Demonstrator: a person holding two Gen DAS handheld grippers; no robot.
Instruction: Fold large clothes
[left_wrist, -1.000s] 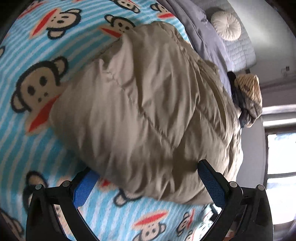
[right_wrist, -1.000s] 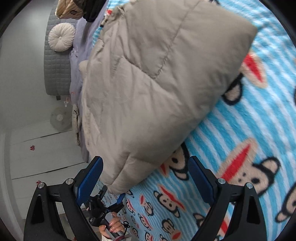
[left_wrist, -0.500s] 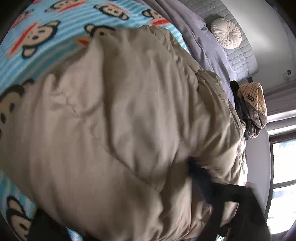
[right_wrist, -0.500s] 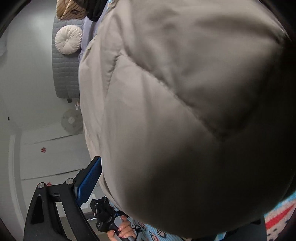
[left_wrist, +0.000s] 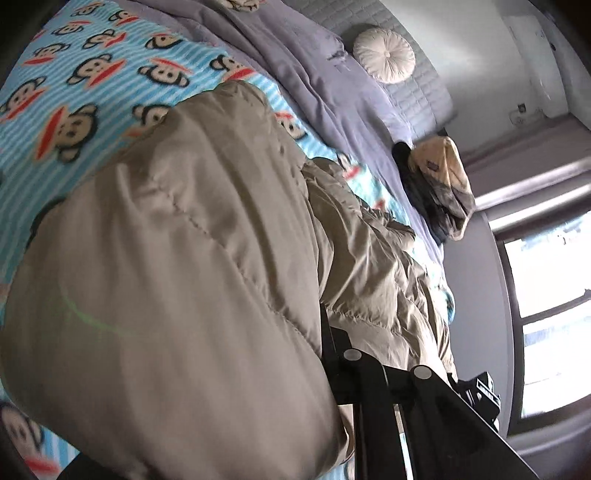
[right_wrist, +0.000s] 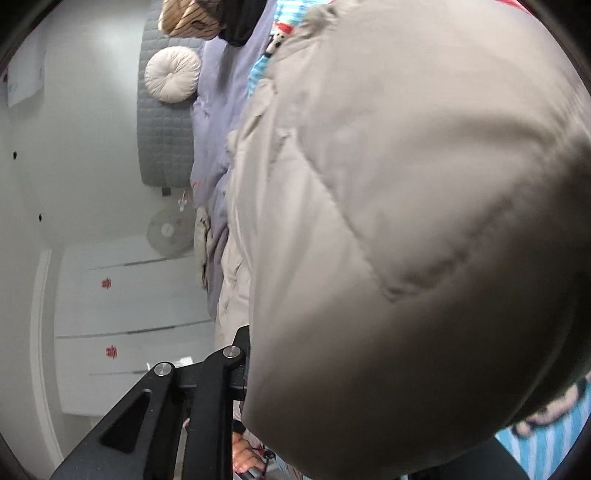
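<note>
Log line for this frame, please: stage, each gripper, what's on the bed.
stage: jacket edge gripped | left gripper: just closed on puffer jacket | right gripper: just closed on it | monkey-print blanket: under jacket

A second ago both sets of jaws stand wide open by the puffy tan coat (left_wrist: 177, 266). Now the left gripper (left_wrist: 317, 354) and right gripper (right_wrist: 255, 354) have just been closing on its edge, and the coat bunches up.

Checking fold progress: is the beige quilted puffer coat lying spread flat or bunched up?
Bunched up. The beige quilted puffer coat bulges in a thick doubled mound over the monkey-print blue blanket, with crumpled layers beside it.
</note>
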